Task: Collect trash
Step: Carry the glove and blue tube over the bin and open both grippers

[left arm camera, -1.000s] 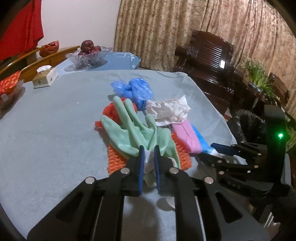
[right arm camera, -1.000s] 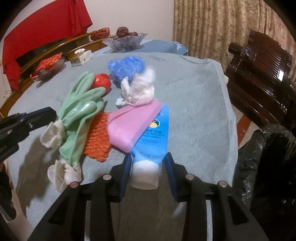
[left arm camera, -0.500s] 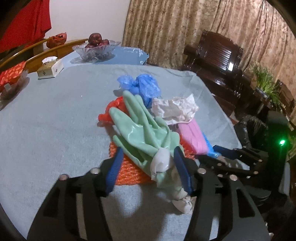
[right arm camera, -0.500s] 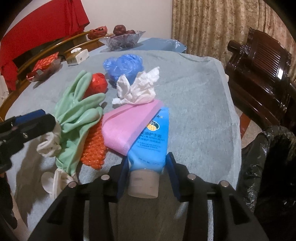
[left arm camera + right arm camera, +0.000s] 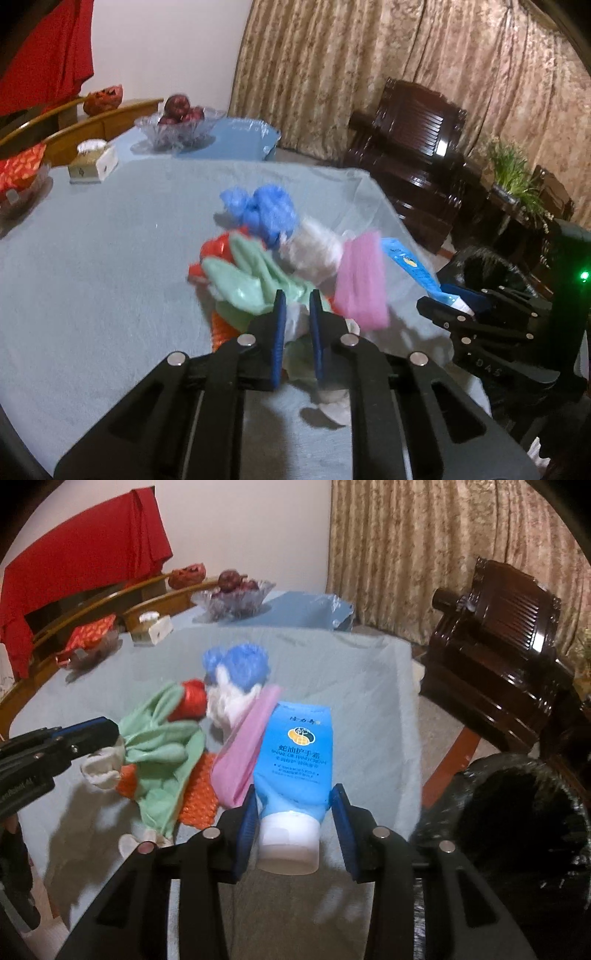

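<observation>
My left gripper (image 5: 294, 306) is shut on the white cuff of a green rubber glove (image 5: 255, 284) and lifts it off the grey tablecloth; it also shows in the right wrist view (image 5: 159, 738). My right gripper (image 5: 293, 808) is shut on a blue hand-cream tube (image 5: 297, 760) near its white cap and holds it raised. A pink sponge (image 5: 245, 746) leans on the tube. Orange netting (image 5: 199, 790), a red wad (image 5: 190, 701), white tissue (image 5: 229, 701) and a blue plastic wad (image 5: 240, 664) lie in the pile.
A black-lined trash bin (image 5: 517, 812) stands off the table's right edge. Dark wooden chairs (image 5: 495, 650) stand beyond it. A glass fruit bowl (image 5: 177, 122), a tissue box (image 5: 92, 166) and a red packet (image 5: 18, 173) sit at the far side.
My left gripper opened, then shut on the glove cuff and lifted it. My right gripper raised the tube, and the pink sponge tipped up with it.
</observation>
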`<act>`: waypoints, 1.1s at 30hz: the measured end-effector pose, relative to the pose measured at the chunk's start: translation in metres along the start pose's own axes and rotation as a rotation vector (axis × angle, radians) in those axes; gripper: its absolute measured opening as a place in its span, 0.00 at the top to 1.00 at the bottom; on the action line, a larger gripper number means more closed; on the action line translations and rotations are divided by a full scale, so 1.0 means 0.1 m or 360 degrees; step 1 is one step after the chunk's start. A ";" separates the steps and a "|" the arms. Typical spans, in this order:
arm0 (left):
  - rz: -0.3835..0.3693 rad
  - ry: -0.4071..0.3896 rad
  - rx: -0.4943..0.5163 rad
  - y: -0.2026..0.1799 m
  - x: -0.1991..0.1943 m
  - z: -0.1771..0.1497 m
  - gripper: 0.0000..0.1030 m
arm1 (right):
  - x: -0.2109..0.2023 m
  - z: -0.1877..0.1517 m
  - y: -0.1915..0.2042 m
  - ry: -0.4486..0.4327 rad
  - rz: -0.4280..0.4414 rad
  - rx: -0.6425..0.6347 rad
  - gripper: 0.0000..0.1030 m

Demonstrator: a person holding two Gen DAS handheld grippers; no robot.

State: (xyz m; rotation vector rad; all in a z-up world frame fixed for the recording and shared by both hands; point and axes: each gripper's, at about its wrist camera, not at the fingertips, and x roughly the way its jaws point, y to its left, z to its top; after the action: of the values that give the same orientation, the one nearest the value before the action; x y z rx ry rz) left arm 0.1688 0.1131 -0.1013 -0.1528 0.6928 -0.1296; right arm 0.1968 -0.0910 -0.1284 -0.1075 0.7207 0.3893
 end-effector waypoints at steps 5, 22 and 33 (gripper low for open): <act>-0.0041 -0.0071 0.0056 -0.13 -0.16 0.08 0.98 | -0.19 0.07 -0.02 -0.0056 -0.0002 -0.0002 0.62; 0.0056 0.0187 0.0026 0.00 0.02 -0.34 0.36 | -0.13 -0.17 0.05 0.0032 0.0071 0.0017 0.62; 0.0062 0.0234 -0.0072 0.20 0.14 -0.44 0.87 | -0.12 -0.20 0.04 0.0046 0.0089 0.0022 0.62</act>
State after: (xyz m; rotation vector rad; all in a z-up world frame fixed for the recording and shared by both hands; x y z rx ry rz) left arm 0.1523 0.1256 -0.1471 -0.1744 0.8452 -0.0886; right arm 0.1747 -0.0960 -0.1348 -0.0803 0.7558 0.4369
